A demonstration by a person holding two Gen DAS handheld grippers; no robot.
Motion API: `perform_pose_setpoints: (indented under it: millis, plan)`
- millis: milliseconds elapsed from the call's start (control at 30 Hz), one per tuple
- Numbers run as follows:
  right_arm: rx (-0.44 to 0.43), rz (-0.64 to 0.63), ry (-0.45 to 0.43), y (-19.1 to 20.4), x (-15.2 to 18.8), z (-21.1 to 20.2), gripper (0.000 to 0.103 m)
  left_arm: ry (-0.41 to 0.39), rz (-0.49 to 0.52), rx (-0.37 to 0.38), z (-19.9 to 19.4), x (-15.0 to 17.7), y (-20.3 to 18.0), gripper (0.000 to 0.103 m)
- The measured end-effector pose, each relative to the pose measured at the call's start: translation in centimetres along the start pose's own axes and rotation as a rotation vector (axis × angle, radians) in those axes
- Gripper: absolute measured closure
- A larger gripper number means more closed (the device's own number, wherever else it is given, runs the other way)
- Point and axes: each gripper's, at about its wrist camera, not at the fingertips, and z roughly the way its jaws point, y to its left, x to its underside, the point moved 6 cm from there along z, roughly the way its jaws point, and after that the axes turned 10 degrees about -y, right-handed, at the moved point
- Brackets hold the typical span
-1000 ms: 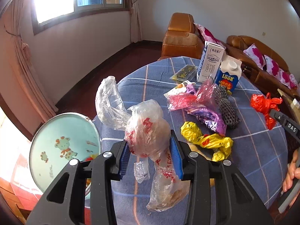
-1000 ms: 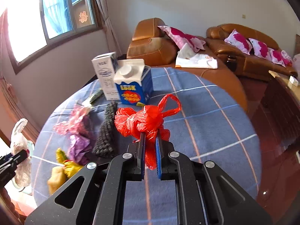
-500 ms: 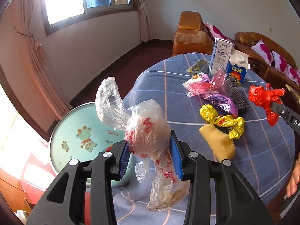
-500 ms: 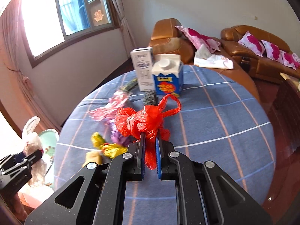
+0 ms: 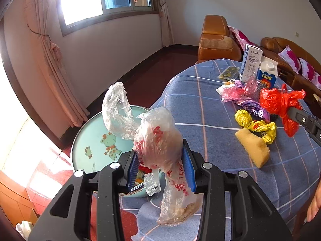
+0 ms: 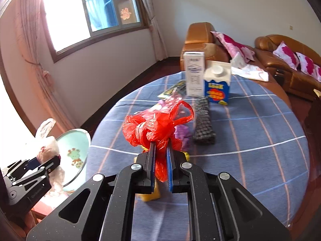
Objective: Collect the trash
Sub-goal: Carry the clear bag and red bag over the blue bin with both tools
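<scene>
The left tool (image 5: 161, 167) is clamping a clear bag (image 5: 158, 140) above the bin (image 5: 94, 140) beside the table (image 5: 200, 116), while the right tool (image 6: 161, 162) is pinching a red bag (image 6: 152, 128) over the table.

Brown sofa (image 6: 289, 60), curtained window (image 6: 90, 14)

A round table covered in a blue cloth with pale plaid lines (image 6: 250, 124) carries the litter. At its twelve o'clock in the right wrist view stand a tall white carton (image 6: 194, 74) and, touching its right side, a blue carton with a white screw cap (image 6: 217, 82). Just before them lies a dark knitted strip (image 6: 203, 118). At ten o'clock lies a flat green-and-yellow packet (image 6: 172, 88). In the left wrist view, a pink crinkled wrapper (image 5: 236, 93), a purple foil wrapper (image 5: 252, 106), a yellow foil wrapper (image 5: 254, 124) and a tan sponge wedge (image 5: 252, 147) run toward six o'clock.
</scene>
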Motion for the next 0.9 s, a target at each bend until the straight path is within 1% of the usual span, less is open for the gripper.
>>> perform_pose_setpoints:
  millis: [200,900]
  plan:
    - [-0.041,-0.025,0.020,2.7,0.7,0.5,0.093,0.007,-0.020,-0.008,0.0,0.4,1.4,0.064]
    - [-0.128,-0.122,0.077,10.2,2.1,3.2,0.093,0.045,-0.085,-0.057,0.6,2.6,7.3,0.064]
